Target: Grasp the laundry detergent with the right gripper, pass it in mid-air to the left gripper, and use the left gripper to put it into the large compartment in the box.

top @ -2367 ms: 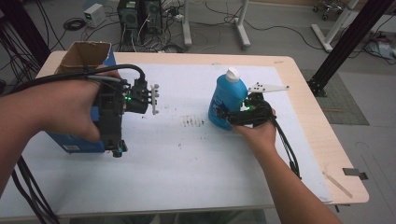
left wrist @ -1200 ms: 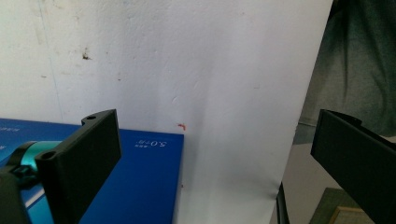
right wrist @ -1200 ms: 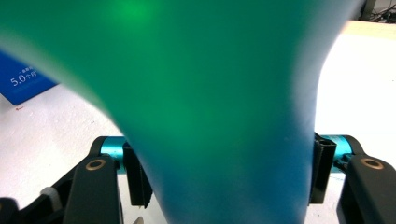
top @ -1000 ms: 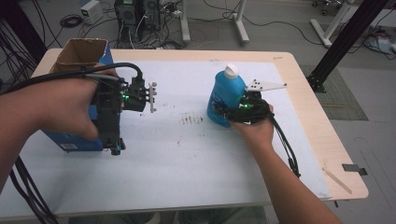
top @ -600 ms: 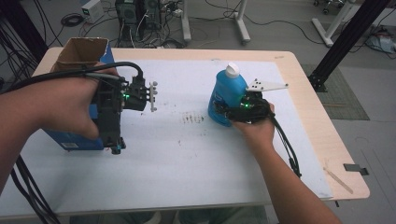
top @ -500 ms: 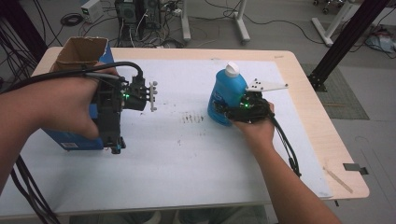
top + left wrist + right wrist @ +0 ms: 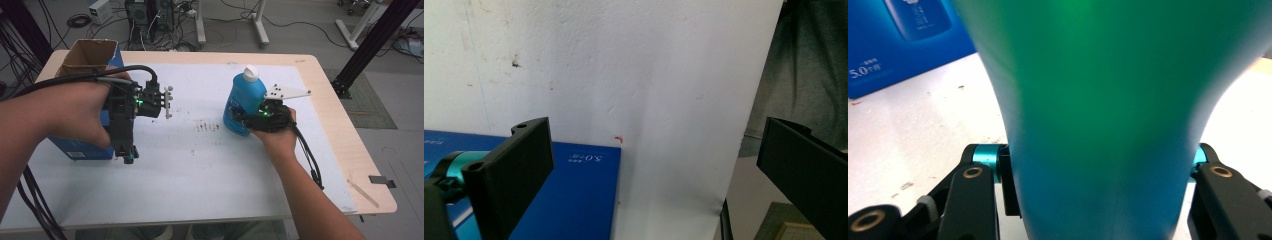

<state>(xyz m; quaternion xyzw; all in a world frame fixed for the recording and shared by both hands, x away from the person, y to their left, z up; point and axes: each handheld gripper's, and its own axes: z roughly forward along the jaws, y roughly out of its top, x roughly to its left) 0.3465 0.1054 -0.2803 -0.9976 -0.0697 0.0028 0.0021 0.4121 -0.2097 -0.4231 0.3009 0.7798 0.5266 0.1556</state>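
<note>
A blue bottle (image 7: 245, 102) with a white cap stands upright on the white table sheet (image 7: 210, 165), right of centre. My right gripper (image 7: 244, 120) is at its lower part, jaws on either side of the body. They have just been closing, and the bottle (image 7: 1108, 100) is pressed between the fingers (image 7: 973, 195). My left gripper (image 7: 129, 152) hovers at the left beside a blue carton (image 7: 82, 147). Its two black jaws stand wide apart with nothing between them (image 7: 654, 135).
The blue carton (image 7: 574, 200) has open brown flaps (image 7: 90, 55) and stands at the table's left side; it is also seen behind the bottle (image 7: 898, 45). Dark smudges (image 7: 207, 125) mark the sheet's middle. The wooden table edge (image 7: 345, 130) lies to the right.
</note>
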